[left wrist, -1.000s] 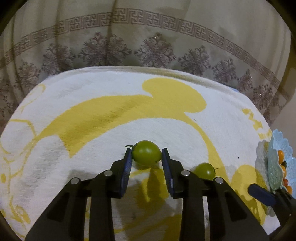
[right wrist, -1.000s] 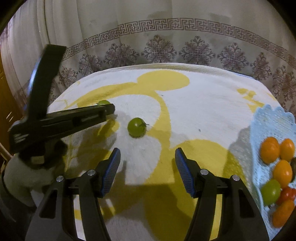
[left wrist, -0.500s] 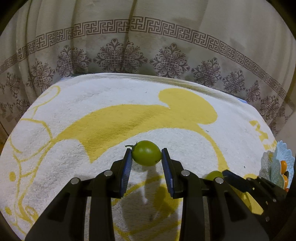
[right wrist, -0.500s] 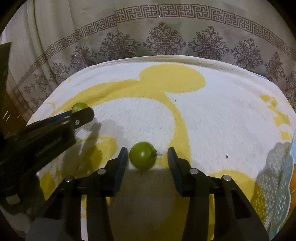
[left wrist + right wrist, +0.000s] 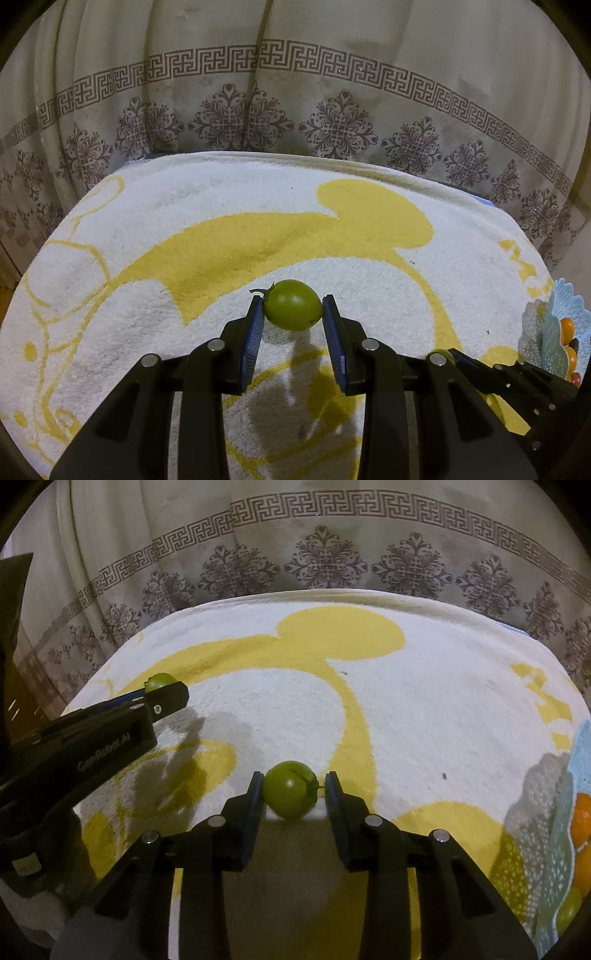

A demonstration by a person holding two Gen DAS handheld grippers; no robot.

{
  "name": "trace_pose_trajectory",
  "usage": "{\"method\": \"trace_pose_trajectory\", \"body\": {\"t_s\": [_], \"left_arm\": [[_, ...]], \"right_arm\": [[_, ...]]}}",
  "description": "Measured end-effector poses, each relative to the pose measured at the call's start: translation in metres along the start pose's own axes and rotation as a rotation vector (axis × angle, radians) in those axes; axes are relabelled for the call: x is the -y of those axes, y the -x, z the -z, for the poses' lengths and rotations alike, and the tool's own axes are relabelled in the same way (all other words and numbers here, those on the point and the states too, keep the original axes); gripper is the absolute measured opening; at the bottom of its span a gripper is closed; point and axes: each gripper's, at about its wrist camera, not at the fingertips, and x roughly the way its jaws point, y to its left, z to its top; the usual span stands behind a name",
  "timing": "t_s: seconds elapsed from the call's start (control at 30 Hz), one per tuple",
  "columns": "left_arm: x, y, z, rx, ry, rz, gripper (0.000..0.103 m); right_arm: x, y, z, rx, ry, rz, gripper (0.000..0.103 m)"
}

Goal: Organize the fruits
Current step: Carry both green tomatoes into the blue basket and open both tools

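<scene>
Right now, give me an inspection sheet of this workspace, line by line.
Surface: white towel with yellow print covering the table.
Job's things: one green tomato between the left tool's pads; a second green tomato between the right tool's pads; light blue scalloped dish at the right edge holding orange, red and green fruit.
Clutter: nothing seen.
Grippers: left tool shut on its tomato, which looks raised above its shadow; right tool has just been closing, left pad touching the fruit, a sliver of gap at the right pad by the stem.
Cables: nothing seen.
Surroundings: beige patterned curtain behind the table.
</scene>
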Motion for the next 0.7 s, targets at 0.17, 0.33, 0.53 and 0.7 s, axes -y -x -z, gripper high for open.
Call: {"method": "trace_pose_trajectory", "body": {"t_s": [0.17, 0.33, 0.53, 0.7], "left_arm": [[0.002, 0.007, -0.002, 0.020, -0.004, 0.000, 0.033], [0.006, 0.018, -0.003, 0.045, -0.013, 0.008, 0.033], [0.012, 0.031, -0.005, 0.072, -0.024, 0.022, 0.033], [0.018, 0.042, -0.005, 0.096, -0.037, 0.035, 0.033]], "right_arm": [[0.004, 0.013, 0.005, 0.020, -0.020, 0.002, 0.035], [0.008, 0.031, 0.009, 0.049, -0.028, 0.008, 0.035], [0.010, 0.053, 0.013, 0.087, -0.039, 0.013, 0.035], [0.013, 0.072, 0.016, 0.115, -0.051, 0.014, 0.035]]}}
